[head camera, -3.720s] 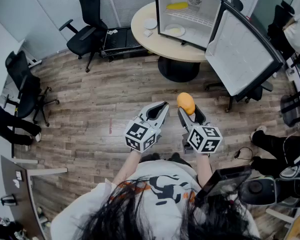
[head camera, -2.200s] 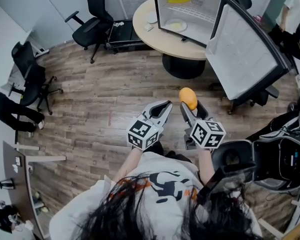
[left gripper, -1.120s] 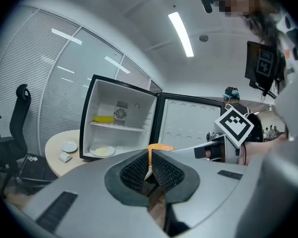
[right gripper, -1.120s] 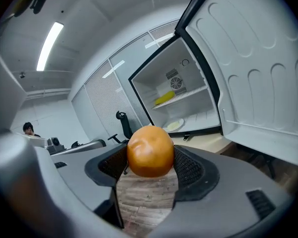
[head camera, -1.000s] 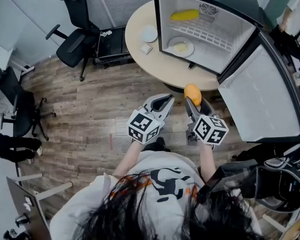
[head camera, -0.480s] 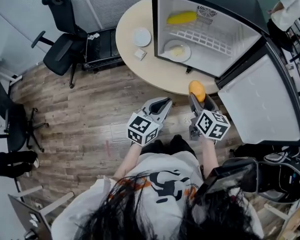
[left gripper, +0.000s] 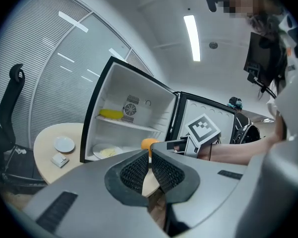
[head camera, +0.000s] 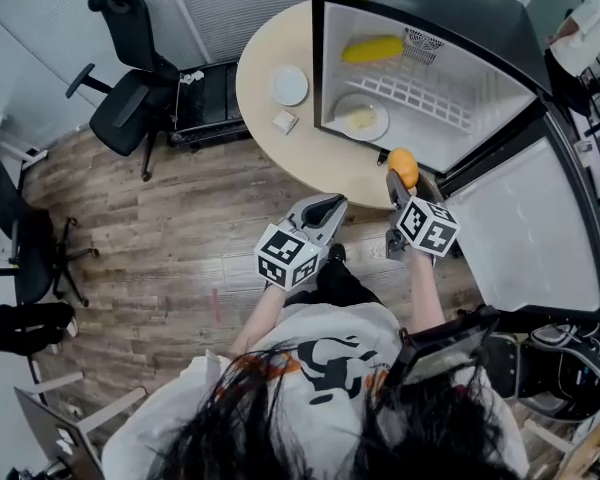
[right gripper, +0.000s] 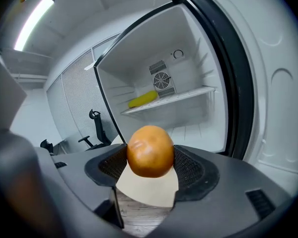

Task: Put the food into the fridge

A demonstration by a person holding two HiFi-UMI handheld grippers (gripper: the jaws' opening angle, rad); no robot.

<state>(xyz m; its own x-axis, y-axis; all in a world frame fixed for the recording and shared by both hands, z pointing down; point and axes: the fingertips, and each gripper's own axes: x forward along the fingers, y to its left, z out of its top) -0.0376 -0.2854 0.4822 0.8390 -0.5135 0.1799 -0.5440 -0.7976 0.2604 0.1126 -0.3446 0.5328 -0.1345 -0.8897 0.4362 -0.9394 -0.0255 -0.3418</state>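
Observation:
My right gripper (head camera: 405, 173) is shut on an orange fruit (right gripper: 150, 151), seen from above as the orange fruit (head camera: 403, 165) just in front of the open fridge (head camera: 520, 48) at its lower right corner. The fridge stands on a round table (head camera: 270, 128) with its door (head camera: 535, 228) swung wide to the right. Inside, a yellow corn cob (head camera: 373, 48) lies on the upper shelf and a plate with food (head camera: 360, 118) sits on the fridge floor. My left gripper (head camera: 323, 211) hangs shut and empty over the wooden floor, left of the right one, its jaws almost touching.
A small white plate (head camera: 290, 85) and a small white box (head camera: 285, 121) lie on the table left of the fridge. Black office chairs (head camera: 130, 88) stand at the left. A person (head camera: 585, 38) stands behind the fridge at the far right.
I have walked up to the fridge; the right gripper with the orange fruit has moved forward to the fridge's opening. The left gripper has stayed alongside, lower and to the left.

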